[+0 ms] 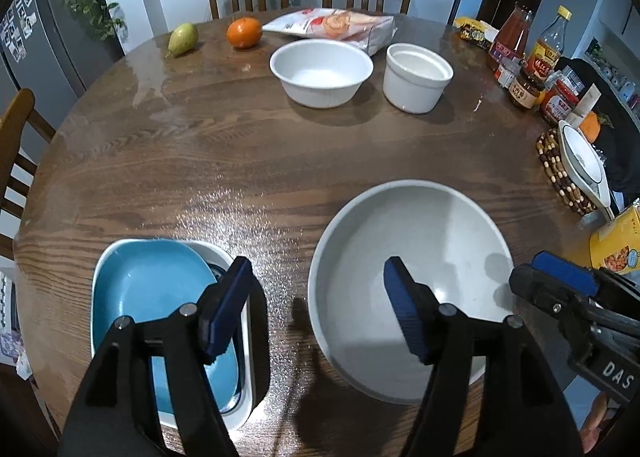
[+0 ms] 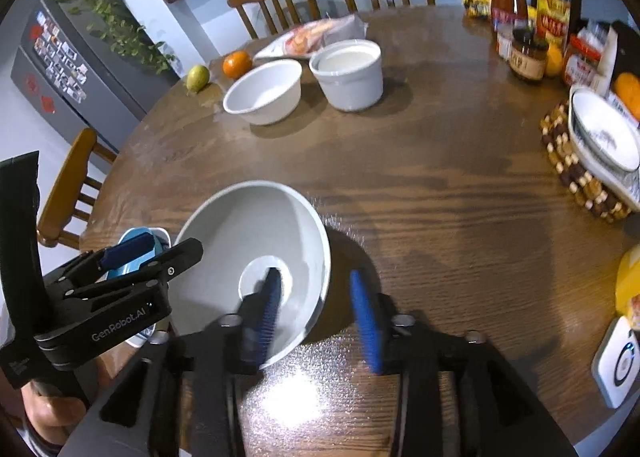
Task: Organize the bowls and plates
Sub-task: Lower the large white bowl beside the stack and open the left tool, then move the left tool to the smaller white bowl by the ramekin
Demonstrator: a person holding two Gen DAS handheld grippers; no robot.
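Observation:
A large grey bowl point(image 1: 424, 257) sits near the table's front edge; it also shows in the right wrist view point(image 2: 256, 225). My right gripper point(image 2: 318, 313) is open, its jaws straddling the bowl's right rim, one finger inside and one outside. My left gripper point(image 1: 318, 297) is open and empty, hovering between the grey bowl and a blue dish point(image 1: 148, 289) nested in a white square dish point(image 1: 248, 377). Two white bowls stand farther back: a wide one point(image 1: 320, 73) and a straight-sided one point(image 1: 416, 77). A white plate point(image 2: 604, 133) lies on a beaded trivet point(image 2: 576, 177) at the right.
A pear point(image 1: 183, 39), an orange point(image 1: 244, 32) and a snack bag point(image 1: 332, 25) lie at the back of the round wooden table point(image 1: 180, 161). Sauce bottles and jars point(image 1: 528, 57) crowd the right edge. Chairs surround the table.

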